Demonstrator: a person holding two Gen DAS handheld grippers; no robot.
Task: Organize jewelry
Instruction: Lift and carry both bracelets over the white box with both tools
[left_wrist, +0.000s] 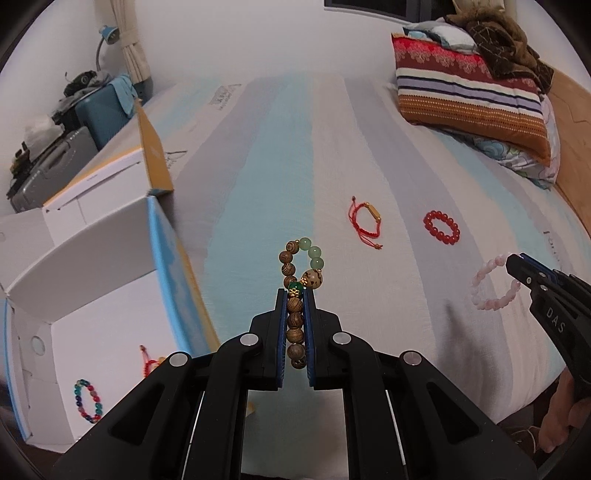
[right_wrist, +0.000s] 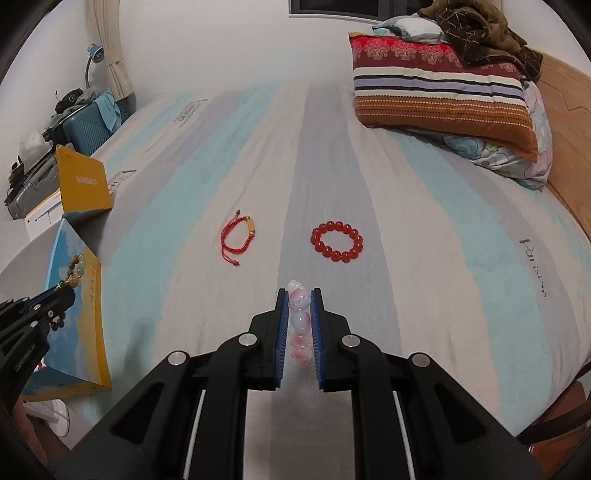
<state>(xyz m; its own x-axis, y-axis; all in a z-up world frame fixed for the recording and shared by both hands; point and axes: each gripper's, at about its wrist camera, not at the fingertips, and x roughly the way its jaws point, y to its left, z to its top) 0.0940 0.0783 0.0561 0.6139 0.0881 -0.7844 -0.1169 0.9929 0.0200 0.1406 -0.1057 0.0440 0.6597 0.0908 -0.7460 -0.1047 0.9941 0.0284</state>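
**A:** What does the left gripper (left_wrist: 295, 295) carry in the lower centre of its view?

**B:** Its fingers are pinched on a wooden bead bracelet (left_wrist: 301, 273). Brown grained beads run down between the blue pads; the free loop above the tips shows three pale green beads, one large tan speckled bead and a dark green bead with a gold spacer (the loop hangs clear of the bed).

**A:** And the right gripper (right_wrist: 299, 295)?

**B:** Its fingers are closed on a pink bead bracelet (right_wrist: 298, 317), glossy white beads marbled with pink, stacked in a line between the pads. In the left wrist view the same bracelet (left_wrist: 495, 288) appears at right of frame as an open ring held by its upper edge.

**A:** Which pieces lie loose?

**B:** On the striped bedsheet (right_wrist: 406, 258), mid-frame: a red cord bracelet (right_wrist: 238, 236) with a gold bar, and to its right, well apart, a red bead bracelet (right_wrist: 337, 242) of round translucent beads.

**A:** Where is the container?

**B:** An open white box (left_wrist: 92, 295) sits at left of the left wrist view. On its floor lie a multicoloured bead bracelet (left_wrist: 88, 400) and part of another red cord piece (left_wrist: 149, 363) (largely hidden by the gripper). Striped pillows (right_wrist: 439, 88) occupy the upper right.
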